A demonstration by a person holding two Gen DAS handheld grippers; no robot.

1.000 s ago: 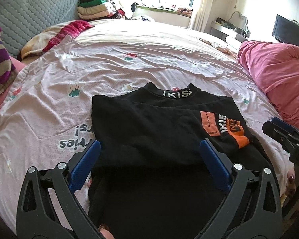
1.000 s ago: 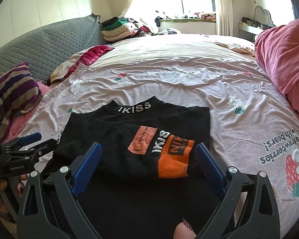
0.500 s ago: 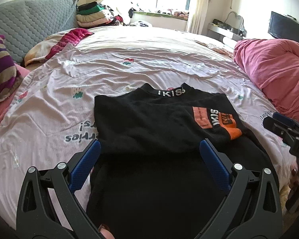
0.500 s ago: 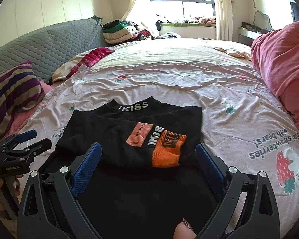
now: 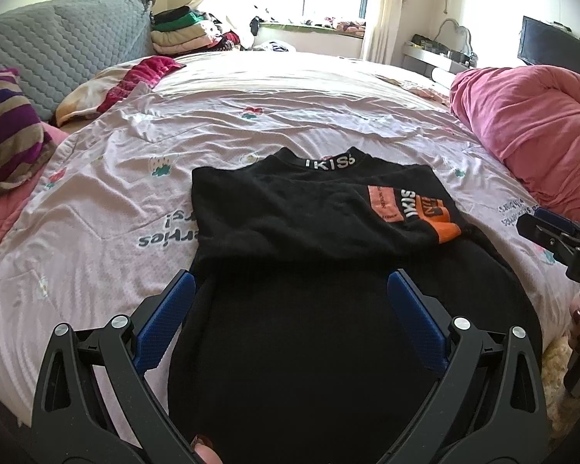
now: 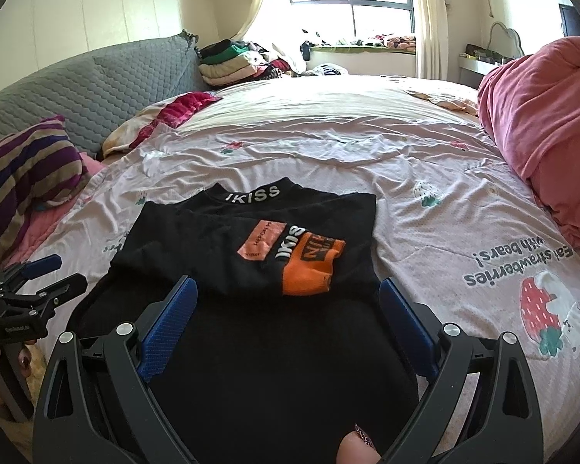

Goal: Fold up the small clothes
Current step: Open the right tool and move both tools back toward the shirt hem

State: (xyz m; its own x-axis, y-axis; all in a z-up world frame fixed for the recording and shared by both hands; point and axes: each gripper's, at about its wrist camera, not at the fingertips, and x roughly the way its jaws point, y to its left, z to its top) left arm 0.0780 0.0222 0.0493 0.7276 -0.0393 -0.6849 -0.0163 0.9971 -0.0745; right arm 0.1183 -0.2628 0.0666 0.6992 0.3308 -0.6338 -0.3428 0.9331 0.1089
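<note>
Spreading across the room, a wide bed with a wrinkled pale-pink printed sheet [image 5: 251, 131] carries the black knit top with white collar lettering [image 5: 290, 212] at its near middle, sleeves already folded in, the orange cuff [image 6: 309, 270] topmost. It looks soft, light and limp, best pinched at the near hem corners. Left gripper [image 5: 290, 301] and right gripper [image 6: 286, 305] both gape wide, holding nothing.

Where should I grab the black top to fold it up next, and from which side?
Take the black top by its near hem, one tool at each bottom corner, coming in from the near bed edge. The sleeves already lie folded across the chest, the orange cuff on top, so the unfolded lower half can probably go up toward the collar.
</note>
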